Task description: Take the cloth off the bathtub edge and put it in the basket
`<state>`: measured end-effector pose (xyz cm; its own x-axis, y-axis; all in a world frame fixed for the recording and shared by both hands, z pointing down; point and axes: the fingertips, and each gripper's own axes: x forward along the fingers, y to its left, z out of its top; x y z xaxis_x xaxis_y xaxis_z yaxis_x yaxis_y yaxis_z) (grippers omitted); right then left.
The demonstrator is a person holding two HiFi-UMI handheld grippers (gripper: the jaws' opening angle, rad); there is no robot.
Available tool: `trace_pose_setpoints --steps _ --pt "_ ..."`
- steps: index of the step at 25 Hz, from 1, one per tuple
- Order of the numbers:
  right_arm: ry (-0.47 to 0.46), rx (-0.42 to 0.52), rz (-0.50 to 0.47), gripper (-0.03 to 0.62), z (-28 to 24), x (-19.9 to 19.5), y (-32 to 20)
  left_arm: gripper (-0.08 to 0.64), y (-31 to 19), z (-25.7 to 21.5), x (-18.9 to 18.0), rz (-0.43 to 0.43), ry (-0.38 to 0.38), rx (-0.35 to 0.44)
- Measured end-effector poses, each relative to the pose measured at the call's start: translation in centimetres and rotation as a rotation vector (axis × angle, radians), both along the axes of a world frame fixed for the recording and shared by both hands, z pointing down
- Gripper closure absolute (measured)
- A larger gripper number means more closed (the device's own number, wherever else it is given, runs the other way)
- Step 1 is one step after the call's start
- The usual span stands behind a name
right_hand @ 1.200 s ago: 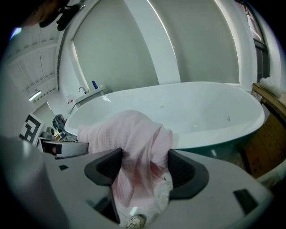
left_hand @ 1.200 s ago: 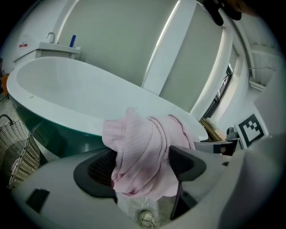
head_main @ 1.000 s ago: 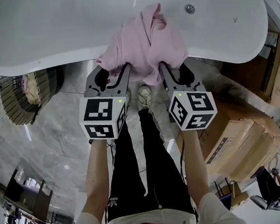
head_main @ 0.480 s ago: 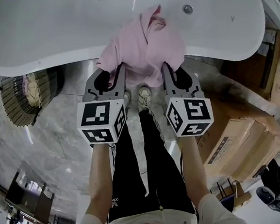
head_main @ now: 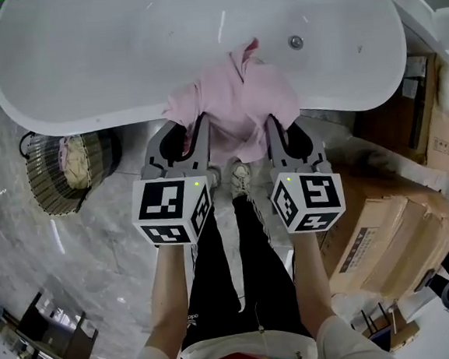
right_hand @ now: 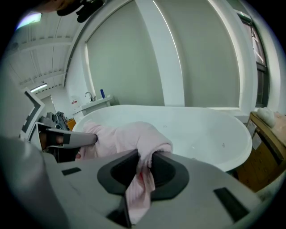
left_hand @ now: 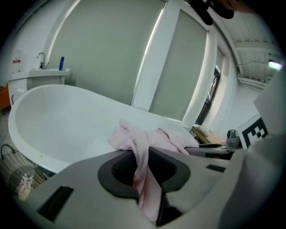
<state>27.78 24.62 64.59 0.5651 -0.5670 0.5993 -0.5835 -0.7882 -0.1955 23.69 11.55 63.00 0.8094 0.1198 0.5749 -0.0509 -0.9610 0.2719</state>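
A pink cloth (head_main: 237, 99) drapes over the near rim of the white bathtub (head_main: 82, 70), its far part inside the tub. My left gripper (head_main: 197, 130) is shut on the cloth's left hanging edge; its jaws have just been closing with the cloth between them. My right gripper (head_main: 271, 128) is shut on the right edge after closing the same way. In the left gripper view a fold of cloth (left_hand: 143, 152) runs down between the jaws. The right gripper view shows the cloth (right_hand: 129, 138) pinched likewise. A dark wicker basket (head_main: 67, 161) stands on the floor to the left, under the tub's rim.
The basket holds a pale bundle. Cardboard boxes (head_main: 386, 239) are stacked at the right, close to the tub's end. The person's legs and shoes (head_main: 240, 177) stand right below the cloth on the marble floor. A washstand with a tap (left_hand: 47, 71) lies beyond the tub.
Both grippers' jaws narrowed onto the cloth's hanging edge, then rose with it. The cloth's near part is pulled up; tub and basket look farther below in the head view.
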Motion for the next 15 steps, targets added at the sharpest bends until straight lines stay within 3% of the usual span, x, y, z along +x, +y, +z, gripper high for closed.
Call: trace_pose_setpoints --steps 6,15 --pt "0.139 0.056 0.010 0.509 -10.5 3.2 -1.7 0.472 -1.6 -11.2 3.4 0.004 0.160 0.058" --pt "0.392 0.152 -0.007 0.509 -31.1 4.2 -1.4 0.471 -1.2 -31.7 3.5 -0.029 0.401 0.158"
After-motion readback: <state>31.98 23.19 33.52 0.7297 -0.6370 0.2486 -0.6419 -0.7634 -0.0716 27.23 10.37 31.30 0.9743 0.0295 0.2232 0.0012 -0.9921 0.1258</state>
